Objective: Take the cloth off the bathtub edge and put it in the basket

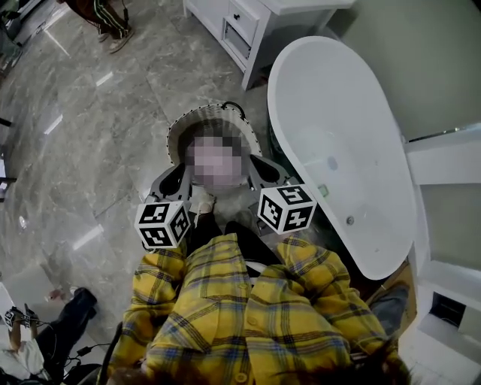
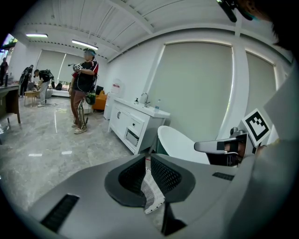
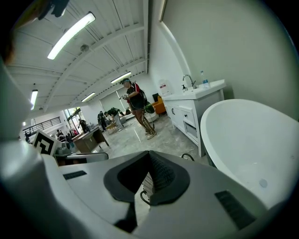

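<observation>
The left gripper and right gripper hang over the wicker basket beside the bathtub. Both have their jaws closed, apparently on nothing. That fits a cloth already dropped, and none shows on the tub rim.

White vanity cabinet, marble floor

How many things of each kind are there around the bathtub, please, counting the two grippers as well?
Bathtub: 1
Basket: 1
Cloth: 1
Cabinet: 1
Grippers: 2, the left gripper and the right gripper
Total: 6
</observation>
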`<action>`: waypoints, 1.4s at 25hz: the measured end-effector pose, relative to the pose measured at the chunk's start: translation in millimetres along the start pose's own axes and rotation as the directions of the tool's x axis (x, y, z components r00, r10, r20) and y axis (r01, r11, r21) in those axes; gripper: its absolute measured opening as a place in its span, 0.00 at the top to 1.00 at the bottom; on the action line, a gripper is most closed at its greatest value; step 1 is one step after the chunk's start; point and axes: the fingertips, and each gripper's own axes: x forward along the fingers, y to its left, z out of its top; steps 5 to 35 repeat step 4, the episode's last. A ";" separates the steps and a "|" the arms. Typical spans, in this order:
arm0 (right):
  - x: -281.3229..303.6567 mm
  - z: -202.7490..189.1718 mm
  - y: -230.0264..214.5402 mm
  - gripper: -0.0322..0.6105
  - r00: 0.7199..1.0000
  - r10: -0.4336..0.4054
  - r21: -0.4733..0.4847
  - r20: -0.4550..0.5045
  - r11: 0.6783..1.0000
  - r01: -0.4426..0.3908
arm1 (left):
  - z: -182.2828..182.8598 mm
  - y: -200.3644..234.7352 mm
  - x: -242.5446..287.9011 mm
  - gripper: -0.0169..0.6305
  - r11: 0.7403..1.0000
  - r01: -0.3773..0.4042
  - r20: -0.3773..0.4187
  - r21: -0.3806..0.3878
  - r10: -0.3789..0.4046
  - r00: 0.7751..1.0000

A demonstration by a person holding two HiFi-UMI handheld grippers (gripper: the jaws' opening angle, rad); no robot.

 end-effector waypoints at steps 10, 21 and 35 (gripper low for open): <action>-0.8 2.0 2.9 0.91 1.000 -0.006 -0.008 0.009 1.000 0.006 | 1.5 1.0 2.1 0.90 1.000 0.010 -0.002 0.006 -0.010 1.000; -0.8 2.0 2.9 0.91 1.000 -0.006 -0.008 0.009 1.000 0.006 | 1.5 1.0 2.1 0.90 1.000 0.010 -0.002 0.006 -0.010 1.000; -0.8 2.0 2.9 0.91 1.000 -0.006 -0.008 0.009 1.000 0.006 | 1.5 1.0 2.1 0.90 1.000 0.010 -0.002 0.006 -0.010 1.000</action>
